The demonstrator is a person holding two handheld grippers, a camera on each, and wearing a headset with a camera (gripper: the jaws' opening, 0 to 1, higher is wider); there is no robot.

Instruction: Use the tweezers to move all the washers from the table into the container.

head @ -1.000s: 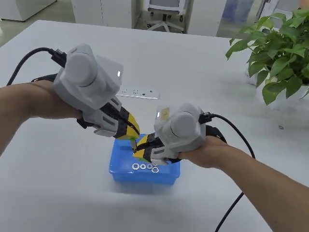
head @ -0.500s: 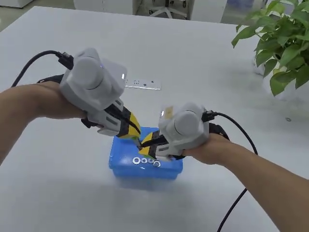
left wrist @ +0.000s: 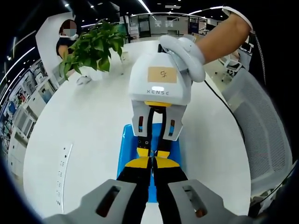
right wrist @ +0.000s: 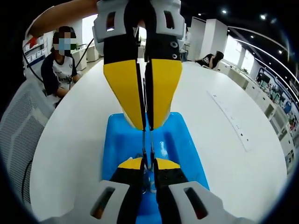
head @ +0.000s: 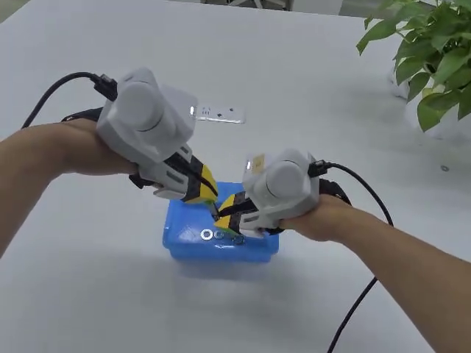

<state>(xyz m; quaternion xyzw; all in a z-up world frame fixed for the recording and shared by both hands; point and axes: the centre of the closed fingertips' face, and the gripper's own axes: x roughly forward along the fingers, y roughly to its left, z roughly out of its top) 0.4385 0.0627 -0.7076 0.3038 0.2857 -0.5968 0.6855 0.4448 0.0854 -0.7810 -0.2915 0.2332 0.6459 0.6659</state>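
Washers (head: 220, 235) in blue container (head: 180, 246), just below left gripper (head: 213, 199) clamped on tweezers (right wrist: 146, 135), right gripper (head: 222, 217) pinching their tips.

Counting up on one white table (head: 331, 95)
Three small silver ring washers (head: 207, 234), one blue plastic box (head: 184, 246), one pair of thin metal tweezers (right wrist: 143, 142), two grey-and-yellow grippers (left gripper (head: 211, 197), right gripper (head: 223, 215)), one green leafy plant (head: 434, 51).

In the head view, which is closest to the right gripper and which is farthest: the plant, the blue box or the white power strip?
1. Blue box: right under the right gripper.
2. White power strip: on the table, beyond the gripper.
3. Plant: far off, at the top right.
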